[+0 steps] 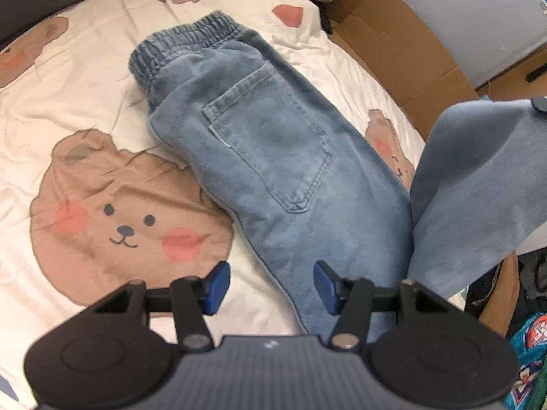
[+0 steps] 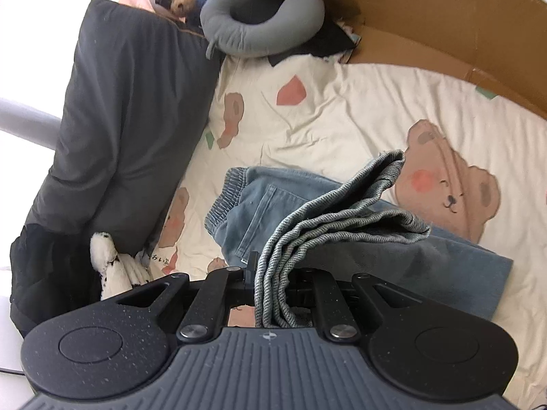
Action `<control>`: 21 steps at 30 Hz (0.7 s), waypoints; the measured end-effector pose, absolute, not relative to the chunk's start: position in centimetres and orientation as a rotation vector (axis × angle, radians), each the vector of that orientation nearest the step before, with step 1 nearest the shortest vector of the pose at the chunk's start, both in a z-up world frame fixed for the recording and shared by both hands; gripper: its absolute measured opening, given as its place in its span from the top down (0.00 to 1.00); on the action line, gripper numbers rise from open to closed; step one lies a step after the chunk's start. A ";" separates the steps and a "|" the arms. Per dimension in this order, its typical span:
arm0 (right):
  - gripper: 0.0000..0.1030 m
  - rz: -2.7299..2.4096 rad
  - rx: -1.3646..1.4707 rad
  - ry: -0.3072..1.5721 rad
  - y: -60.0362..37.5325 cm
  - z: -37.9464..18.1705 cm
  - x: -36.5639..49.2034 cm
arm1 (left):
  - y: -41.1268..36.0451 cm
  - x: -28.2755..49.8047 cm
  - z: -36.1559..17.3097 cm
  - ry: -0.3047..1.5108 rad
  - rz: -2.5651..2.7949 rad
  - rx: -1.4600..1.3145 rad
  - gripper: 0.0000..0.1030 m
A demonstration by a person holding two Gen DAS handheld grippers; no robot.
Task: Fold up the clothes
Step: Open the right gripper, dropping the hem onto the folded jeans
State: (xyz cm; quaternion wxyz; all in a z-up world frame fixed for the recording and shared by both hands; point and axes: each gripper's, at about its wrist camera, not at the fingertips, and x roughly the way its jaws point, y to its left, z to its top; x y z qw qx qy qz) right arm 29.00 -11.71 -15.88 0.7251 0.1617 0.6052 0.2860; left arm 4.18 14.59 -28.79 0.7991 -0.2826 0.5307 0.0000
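Cream bedding (image 1: 85,95) printed with brown bears fills the left wrist view, with cardboard (image 1: 403,44) along its far right edge. Blue jeans (image 1: 273,157) lie on the sheet, folded lengthwise with the back pocket up and the elastic waistband at the far end. The left gripper (image 1: 271,288) hovers just above the jeans' near part with its blue pads spread apart; the cloth's left edge runs beneath the gap, and nothing is pinched. At right, the leg end of the jeans is lifted off the bed and hangs in a slanting sheet beside the flat part.

Seen from the right wrist, the same bedding (image 2: 342,116) lies between a dark grey duvet (image 2: 130,130) on the left and cardboard (image 2: 427,30) behind, with a grey neck pillow (image 2: 259,24) at the far end. The right gripper (image 2: 271,285) is clamped on the bunched hems of the jeans (image 2: 454,266); the pale ribbed inside of the cloth faces the camera and arches above the waistband part, which rests flat on the sheet.
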 end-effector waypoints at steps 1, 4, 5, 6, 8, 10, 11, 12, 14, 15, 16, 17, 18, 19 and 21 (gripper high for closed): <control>0.90 0.630 0.360 1.340 -11.3 -16.4 29.2 | 14.7 4.2 -28.8 1.140 0.004 -0.606 0.45; 0.89 0.632 0.365 1.353 -10.1 -18.0 29.7 | 15.0 4.2 -28.8 1.140 0.019 -0.608 0.44; 0.89 0.634 0.368 1.358 -9.7 -18.6 29.8 | 15.2 4.2 -28.8 1.140 0.025 -0.610 0.44; 0.88 0.635 0.371 1.364 -9.3 -19.1 29.9 | 15.3 4.2 -28.8 1.139 0.030 -0.611 0.44; 0.87 0.638 0.373 1.375 -8.5 -20.3 30.1 | 15.5 4.1 -28.8 1.140 0.037 -0.611 0.44; 0.87 0.637 0.381 1.387 -7.7 -21.5 30.4 | 15.6 4.1 -28.8 1.143 0.042 -0.611 0.44; 0.87 0.636 0.385 1.390 -7.3 -22.2 30.4 | 15.6 4.0 -28.9 1.145 0.045 -0.612 0.44; 0.87 0.637 0.391 1.392 -6.8 -22.9 30.5 | 15.7 4.0 -28.9 1.148 0.046 -0.613 0.44; 0.86 0.640 0.398 1.397 -5.8 -24.2 30.6 | 15.8 3.8 -29.0 1.153 0.052 -0.620 0.44; 0.84 0.647 0.397 1.399 -5.2 -24.9 30.5 | 15.8 3.7 -29.1 1.154 0.055 -0.625 0.44; 0.78 0.656 0.399 1.402 -4.8 -25.4 30.5 | 15.9 3.6 -29.1 1.156 0.060 -0.628 0.44; 0.77 0.667 0.402 1.409 -4.2 -25.9 30.4 | 16.0 3.4 -29.0 1.158 0.064 -0.631 0.44; 0.76 0.680 0.405 1.420 -3.7 -26.4 30.4 | 16.1 3.2 -29.0 1.160 0.067 -0.634 0.44; 0.76 0.696 0.407 1.431 -3.1 -26.8 30.4 | 16.2 3.0 -28.9 1.162 0.070 -0.636 0.44; 0.74 0.735 0.402 1.442 -1.6 -27.2 30.6 | 16.3 2.6 -28.8 1.167 0.076 -0.638 0.44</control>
